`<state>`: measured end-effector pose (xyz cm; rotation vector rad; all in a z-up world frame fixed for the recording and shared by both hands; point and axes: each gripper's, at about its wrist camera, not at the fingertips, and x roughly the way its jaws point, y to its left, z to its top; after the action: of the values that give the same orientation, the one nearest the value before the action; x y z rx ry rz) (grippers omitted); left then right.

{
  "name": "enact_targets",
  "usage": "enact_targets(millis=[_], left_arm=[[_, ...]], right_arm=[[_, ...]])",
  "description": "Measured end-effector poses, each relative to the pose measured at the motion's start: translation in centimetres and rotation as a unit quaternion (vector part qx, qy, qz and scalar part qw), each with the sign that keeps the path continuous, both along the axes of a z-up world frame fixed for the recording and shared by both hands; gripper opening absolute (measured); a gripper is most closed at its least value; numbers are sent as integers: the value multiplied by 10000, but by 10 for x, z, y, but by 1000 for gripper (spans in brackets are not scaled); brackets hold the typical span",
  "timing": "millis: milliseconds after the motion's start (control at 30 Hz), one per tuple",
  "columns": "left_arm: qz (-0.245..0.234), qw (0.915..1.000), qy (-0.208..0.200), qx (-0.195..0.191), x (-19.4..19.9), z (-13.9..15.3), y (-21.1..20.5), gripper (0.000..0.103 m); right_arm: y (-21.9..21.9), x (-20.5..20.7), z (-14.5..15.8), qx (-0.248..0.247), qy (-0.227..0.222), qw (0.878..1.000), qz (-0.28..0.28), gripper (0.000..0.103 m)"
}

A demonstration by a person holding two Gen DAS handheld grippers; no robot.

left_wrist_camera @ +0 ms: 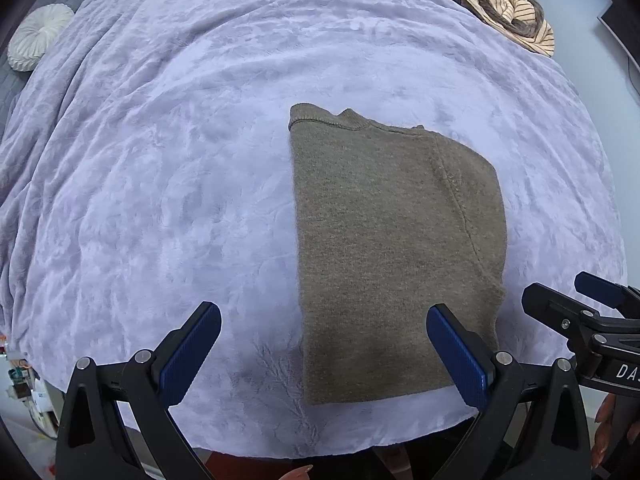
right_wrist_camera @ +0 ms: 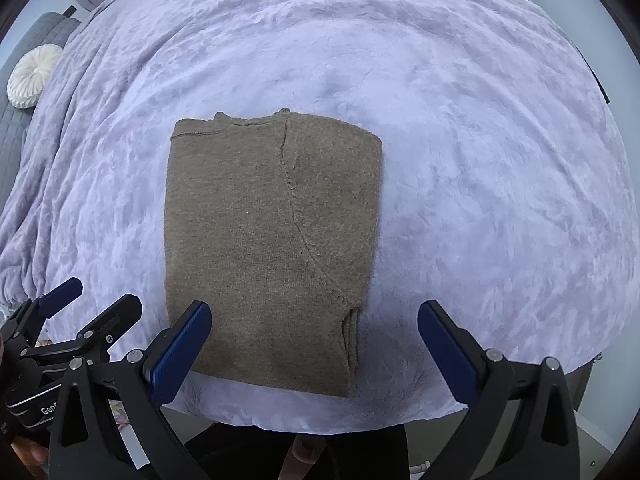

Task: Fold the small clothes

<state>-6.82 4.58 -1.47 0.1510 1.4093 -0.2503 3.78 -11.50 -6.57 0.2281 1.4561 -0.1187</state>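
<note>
Lavender plush blanket (left_wrist_camera: 160, 184) covers the bed under both claws. Far off to the left of the left claw (left_wrist_camera: 324, 356), a white round pillow (left_wrist_camera: 38, 36) lies at the blanket's edge beside grey bedding. The left claw is released, its blue pads spread wide and holding nothing; the left pad hangs over bare blanket, the right pad over the near right part of the sweater (left_wrist_camera: 396, 248). This brown knit sweater lies folded into a neat rectangle, flat on the blanket, ahead of the left claw and slightly to its right. In the right wrist view the sweater sits ahead and left of the right claw (right_wrist_camera: 314, 348), whose left pad overlaps its near left corner. The right claw is likewise released and empty. Far ahead and right, striped clothes (left_wrist_camera: 508, 4) lie heaped.
</note>
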Motion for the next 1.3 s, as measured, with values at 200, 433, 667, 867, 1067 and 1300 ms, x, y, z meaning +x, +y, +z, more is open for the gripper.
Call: enact_targets(millis=[200, 433, 667, 867, 1067, 1300], left_arm=[[8, 10000, 15, 59, 0, -1, 0, 103], [-16, 9999, -17, 101, -3, 0, -1, 103], [-2, 9999, -8, 149, -3, -1, -1, 103], [-11, 9999, -3, 159, -3, -1, 0, 103], [-25, 9999, -2, 168, -2, -2, 2, 103], [-25, 9998, -7, 220, -3, -2, 3, 103]], right_arm=[[1, -1, 0, -11, -3, 10000, -5, 102], [0, -1, 1, -31, -5, 10000, -22, 102], [-2, -2, 2, -39, -11, 10000, -60, 103], [-2, -2, 2, -53, -4, 10000, -38, 102], [-1, -2, 2, -60, -7, 10000, -47, 102], [-2, -2, 3, -82, -6, 10000, -55, 102]])
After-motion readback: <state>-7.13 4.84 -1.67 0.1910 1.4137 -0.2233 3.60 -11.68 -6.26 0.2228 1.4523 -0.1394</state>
